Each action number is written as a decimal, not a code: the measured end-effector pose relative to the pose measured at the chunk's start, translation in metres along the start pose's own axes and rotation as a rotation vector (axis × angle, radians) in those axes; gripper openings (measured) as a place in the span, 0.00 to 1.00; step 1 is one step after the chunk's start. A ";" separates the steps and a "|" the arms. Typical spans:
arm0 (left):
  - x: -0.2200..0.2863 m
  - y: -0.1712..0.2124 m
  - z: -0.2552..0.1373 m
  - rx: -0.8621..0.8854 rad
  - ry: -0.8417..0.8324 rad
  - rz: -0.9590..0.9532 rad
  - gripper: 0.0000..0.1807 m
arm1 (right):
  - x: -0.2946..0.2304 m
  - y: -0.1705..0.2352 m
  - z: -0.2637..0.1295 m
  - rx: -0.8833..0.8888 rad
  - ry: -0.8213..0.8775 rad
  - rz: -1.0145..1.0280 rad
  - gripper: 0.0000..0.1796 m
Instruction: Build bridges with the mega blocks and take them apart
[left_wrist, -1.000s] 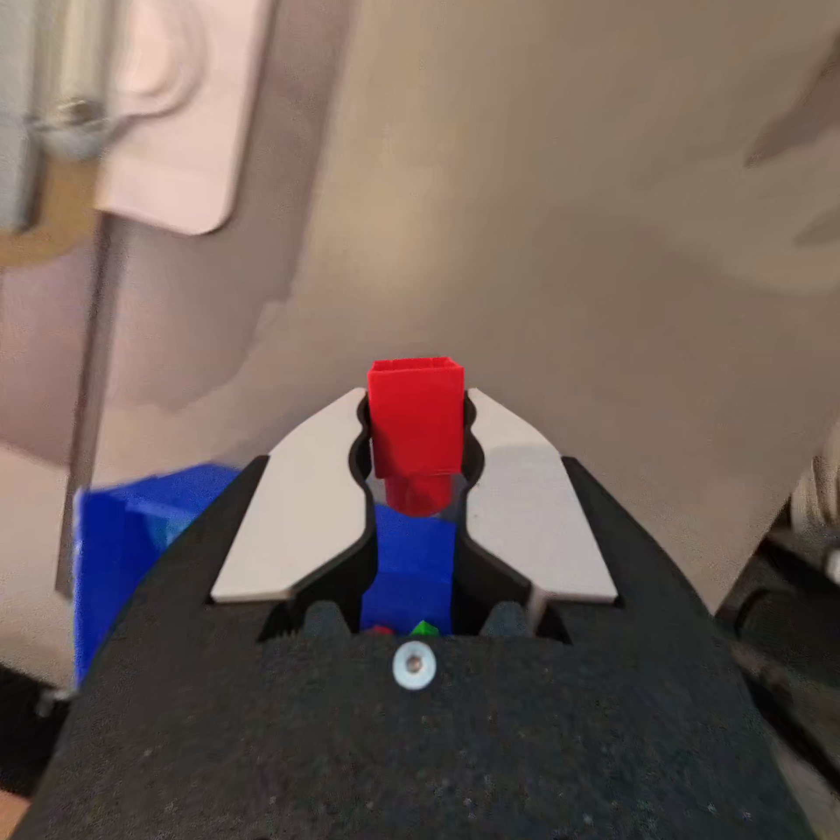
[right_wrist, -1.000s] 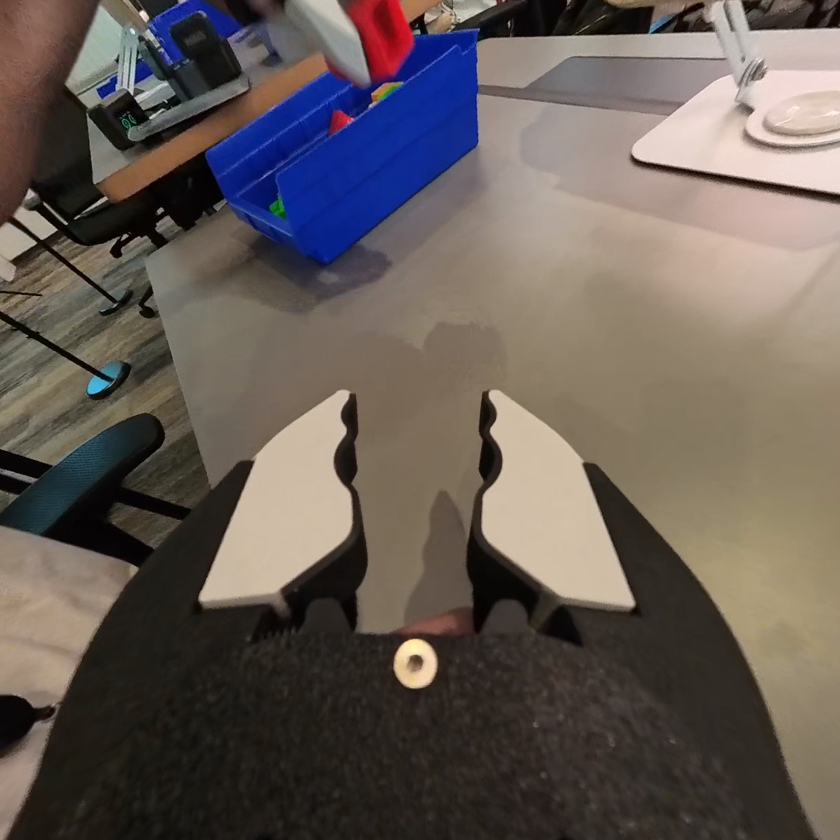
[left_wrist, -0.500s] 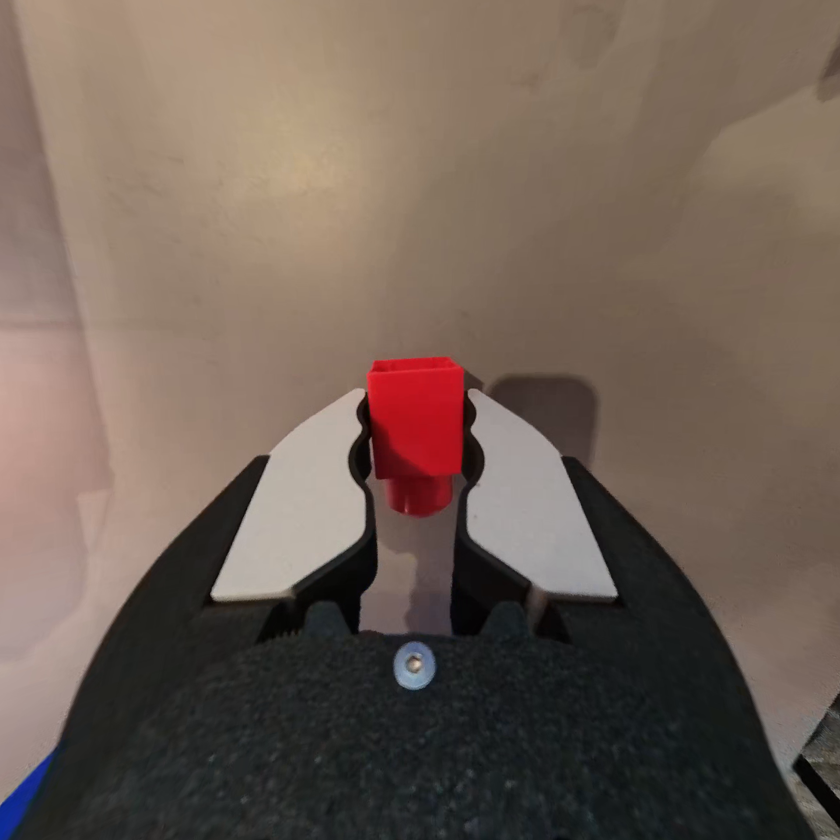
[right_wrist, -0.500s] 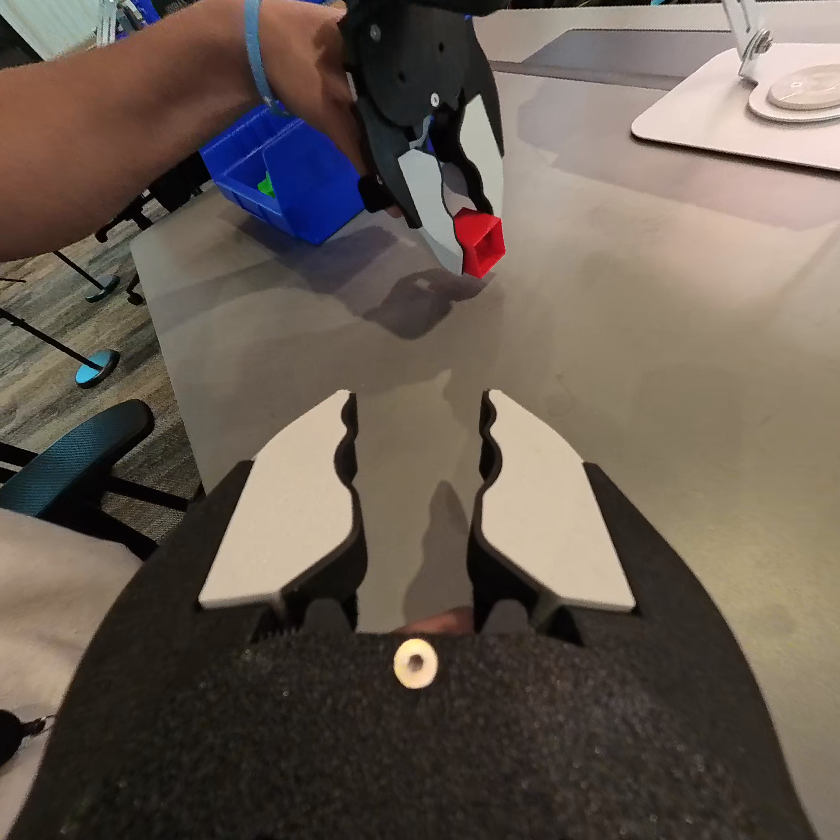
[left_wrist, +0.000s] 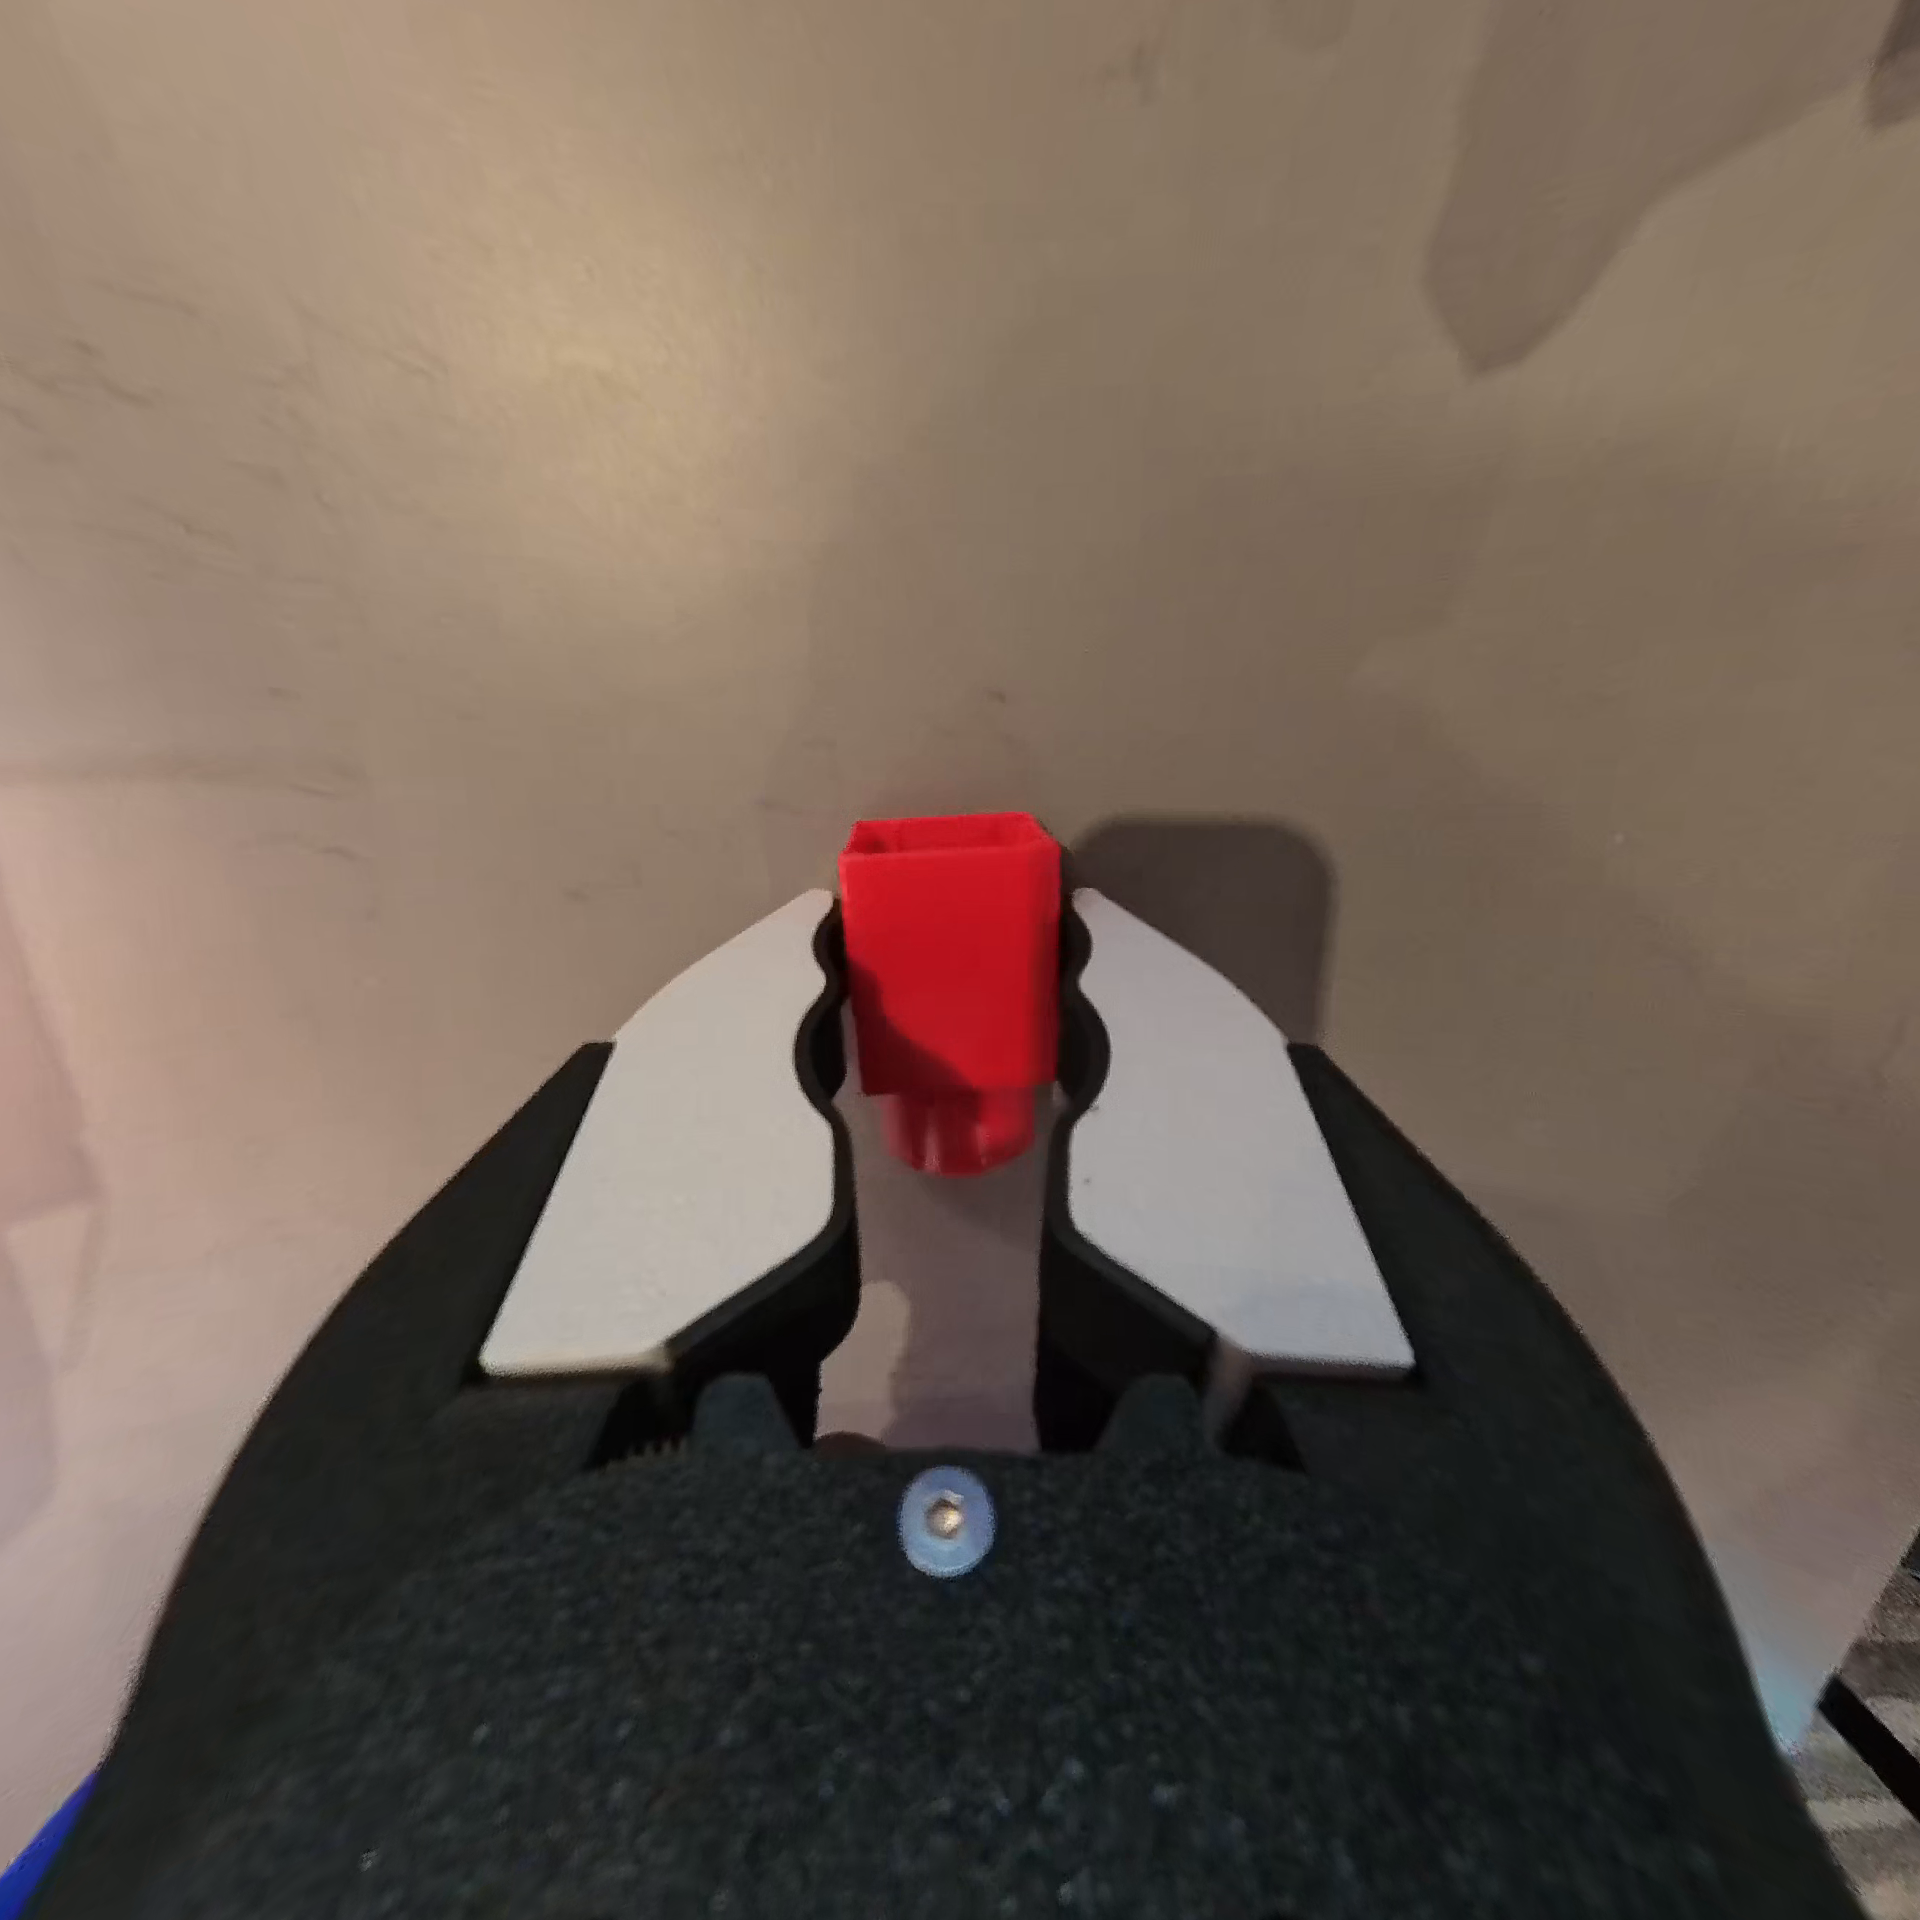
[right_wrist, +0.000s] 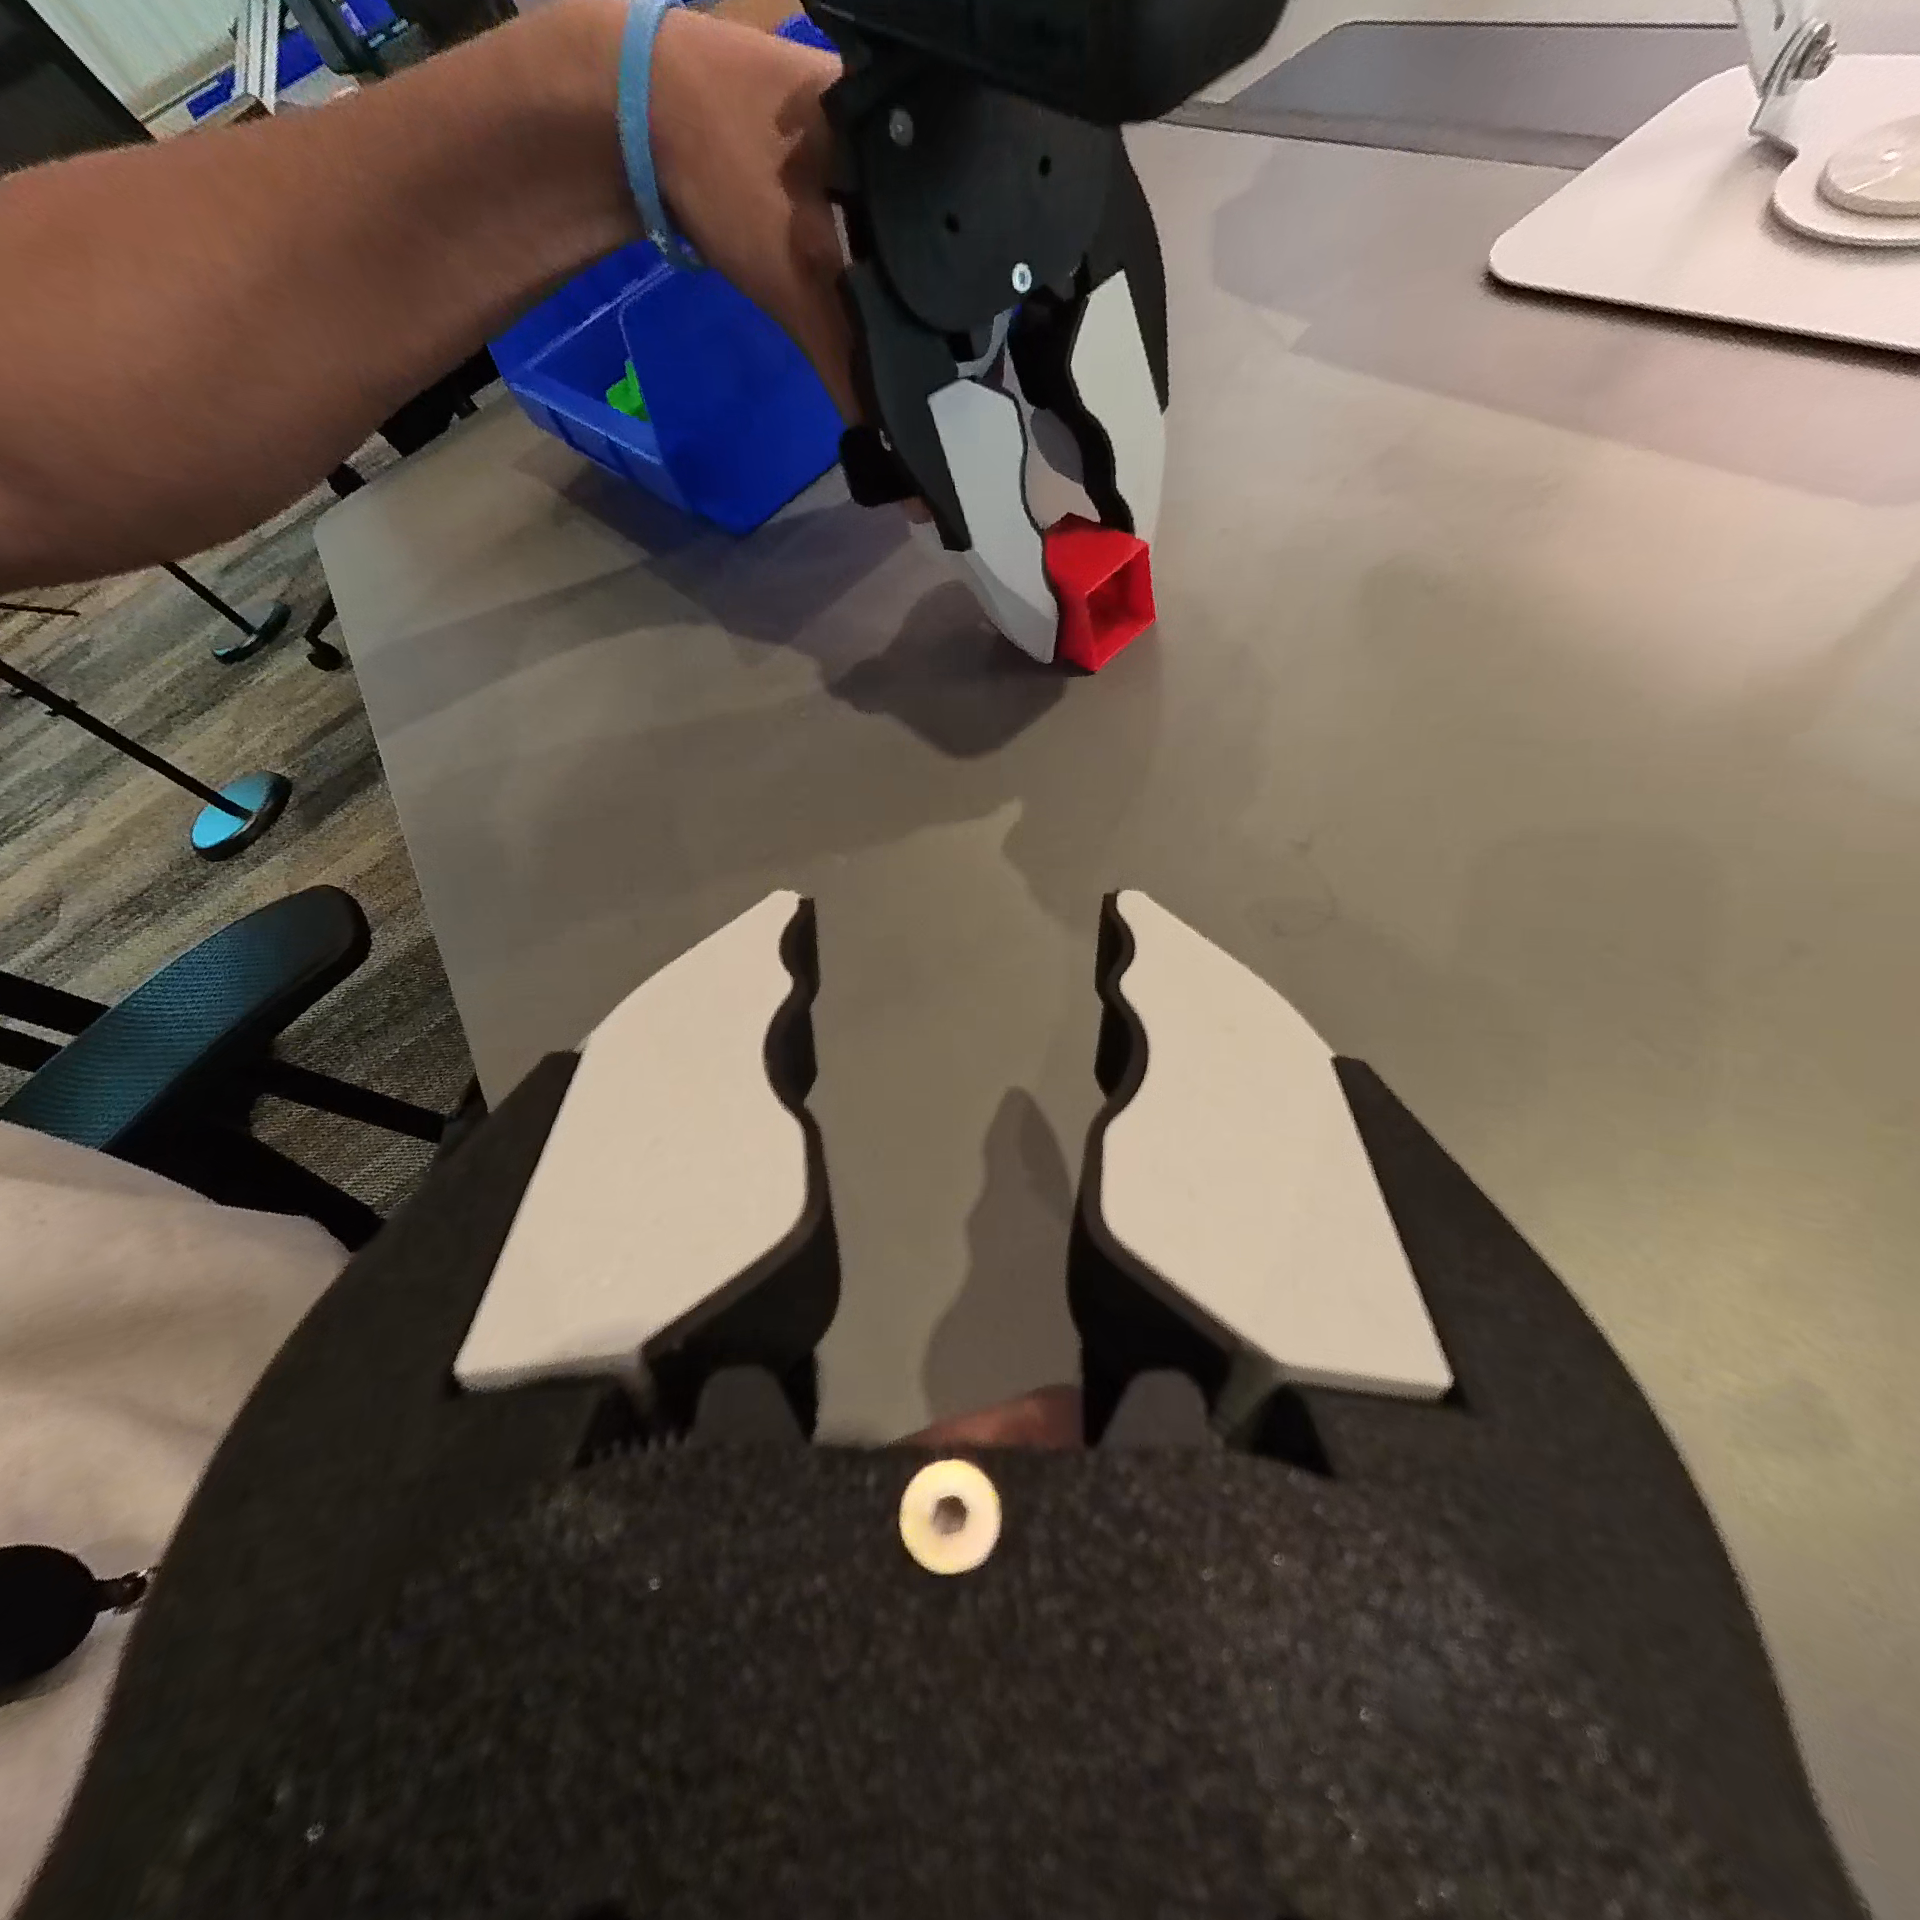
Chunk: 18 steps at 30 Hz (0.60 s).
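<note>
This looks like an office or lab workroom. A broad grey counter (right_wrist: 1455, 727) with a smooth matte top fills most of the right wrist view. Beside it, on the left, the floor (right_wrist: 156, 883) is wood-look plank, and a dark teal mesh office chair (right_wrist: 177, 1029) on black legs stands there. Thin black stand legs with a round blue foot (right_wrist: 239, 816) rest on the same floor. A blue plastic storage bin (right_wrist: 686, 405) sits near the counter's far left edge, with something green inside. At the far right lies a white flat base (right_wrist: 1662, 249) carrying a metal stand. More blue bins show dimly in the far background.
</note>
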<state>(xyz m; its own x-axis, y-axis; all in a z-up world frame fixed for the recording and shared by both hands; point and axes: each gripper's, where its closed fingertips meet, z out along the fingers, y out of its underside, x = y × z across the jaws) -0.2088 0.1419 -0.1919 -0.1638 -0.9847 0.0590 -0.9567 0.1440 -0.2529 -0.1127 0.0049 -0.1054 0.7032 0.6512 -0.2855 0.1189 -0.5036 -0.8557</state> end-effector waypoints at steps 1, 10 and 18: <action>0.002 0.001 -0.001 0.002 0.005 -0.009 0.24 | 0.000 0.000 0.000 0.000 0.000 0.001 0.29; 0.017 0.023 -0.122 0.542 -0.420 -0.354 0.38 | 0.006 -0.001 0.001 0.016 -0.007 0.025 0.29; 0.073 0.183 -0.178 0.809 -0.830 -1.001 0.38 | 0.011 -0.002 0.012 0.002 -0.008 0.030 0.28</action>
<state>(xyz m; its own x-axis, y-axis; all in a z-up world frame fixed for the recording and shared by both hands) -0.4387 0.1141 -0.0615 0.8882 -0.4568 0.0500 -0.1608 -0.4108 -0.8974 -0.1141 0.0197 -0.1123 0.7007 0.6403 -0.3146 0.0964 -0.5219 -0.8476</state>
